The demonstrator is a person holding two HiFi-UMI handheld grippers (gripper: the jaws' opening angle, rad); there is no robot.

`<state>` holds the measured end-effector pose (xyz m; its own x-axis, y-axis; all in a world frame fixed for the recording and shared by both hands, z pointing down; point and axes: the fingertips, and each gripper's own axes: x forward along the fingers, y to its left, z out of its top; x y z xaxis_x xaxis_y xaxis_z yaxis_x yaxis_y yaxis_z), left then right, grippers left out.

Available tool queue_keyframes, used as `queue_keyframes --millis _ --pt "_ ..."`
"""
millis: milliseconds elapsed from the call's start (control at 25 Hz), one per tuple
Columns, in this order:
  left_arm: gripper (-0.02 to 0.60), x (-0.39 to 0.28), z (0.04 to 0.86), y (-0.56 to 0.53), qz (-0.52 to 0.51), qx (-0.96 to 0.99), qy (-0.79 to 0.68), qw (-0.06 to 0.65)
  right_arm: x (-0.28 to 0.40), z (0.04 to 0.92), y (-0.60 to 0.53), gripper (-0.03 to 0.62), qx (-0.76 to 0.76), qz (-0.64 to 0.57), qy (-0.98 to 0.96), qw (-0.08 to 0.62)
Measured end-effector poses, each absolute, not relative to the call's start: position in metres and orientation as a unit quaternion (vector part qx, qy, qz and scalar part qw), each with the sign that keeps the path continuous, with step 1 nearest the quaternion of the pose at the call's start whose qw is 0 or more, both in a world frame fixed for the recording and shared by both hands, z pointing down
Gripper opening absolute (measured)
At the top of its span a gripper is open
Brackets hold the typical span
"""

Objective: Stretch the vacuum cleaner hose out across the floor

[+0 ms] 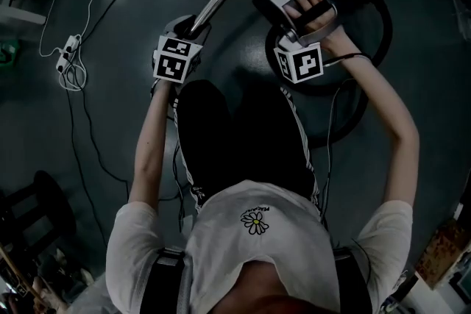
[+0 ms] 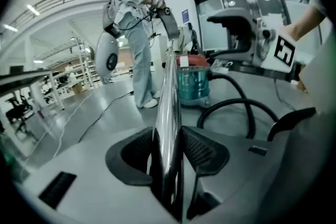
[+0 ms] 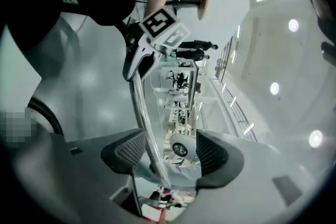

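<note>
Wand (image 2: 169,86) clamped tight in my left gripper (image 2: 168,152). My right gripper (image 3: 170,152) gapes, the wand loose between its jaws. The hose (image 2: 231,105) coils ahead-right of the left claw, beside the canister (image 2: 191,84). I'd pull away steadily, easing loops flat, no kinks.

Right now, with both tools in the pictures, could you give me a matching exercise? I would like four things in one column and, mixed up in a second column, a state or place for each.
Column A
1. left tool
2. right tool
3. black hose
4. white power strip

Column B
a. lying in a loop on the floor
b. jaws apart, pressing on nothing
c. on the floor, far to the left in the head view
d. jaws shut on the metal tube

Pairs: 1-d, 2-b, 3-a, 4-c.
</note>
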<state>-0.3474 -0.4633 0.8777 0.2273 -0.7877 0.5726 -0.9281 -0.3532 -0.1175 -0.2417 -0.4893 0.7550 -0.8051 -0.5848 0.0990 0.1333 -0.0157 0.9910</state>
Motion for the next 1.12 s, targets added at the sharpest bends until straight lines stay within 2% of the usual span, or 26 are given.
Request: queue_keyframes --millis 120,200,240,320,360,480,760,920,1120 --pt "0.169 -0.381 0.862 -0.462 0.281 0.71 -0.645 0.044 -0.212 0.759 -0.501 0.307 0.192 -0.599 -0.709 0.319" --pt "0.167 -0.395 0.807 -0.466 0.213 0.692 -0.69 -0.02 -0.193 0.766 -0.512 0.307 0.219 -0.52 -0.752 0.34" --pt "0.167 -0.4 0.779 -0.47 0.159 0.697 -0.699 -0.023 -0.184 0.767 -0.518 0.307 0.239 -0.47 -0.779 0.34" --pt "0.167 -0.406 0.738 -0.477 0.07 0.71 -0.7 -0.001 -0.166 0.766 -0.531 0.307 0.287 -0.346 -0.836 0.316" --pt "0.167 -0.406 0.726 -0.48 0.062 0.713 -0.699 -0.003 -0.156 0.763 -0.537 0.307 0.314 -0.278 -0.859 0.293" --pt "0.167 -0.39 0.725 -0.487 0.12 0.717 -0.685 -0.044 -0.118 0.756 -0.552 0.305 0.391 -0.101 -0.888 0.221" --pt "0.167 -0.306 0.777 -0.499 0.158 0.771 -0.617 -0.021 0.001 0.806 -0.552 0.304 0.475 0.156 -0.854 0.144" --pt "0.167 -0.26 0.785 -0.515 0.177 0.802 -0.568 -0.055 0.09 0.812 -0.539 0.304 0.545 0.214 -0.806 0.091" --pt "0.167 -0.216 0.754 -0.544 0.095 0.862 -0.492 -0.076 0.187 0.786 -0.539 0.304 0.615 0.2 -0.76 0.061"
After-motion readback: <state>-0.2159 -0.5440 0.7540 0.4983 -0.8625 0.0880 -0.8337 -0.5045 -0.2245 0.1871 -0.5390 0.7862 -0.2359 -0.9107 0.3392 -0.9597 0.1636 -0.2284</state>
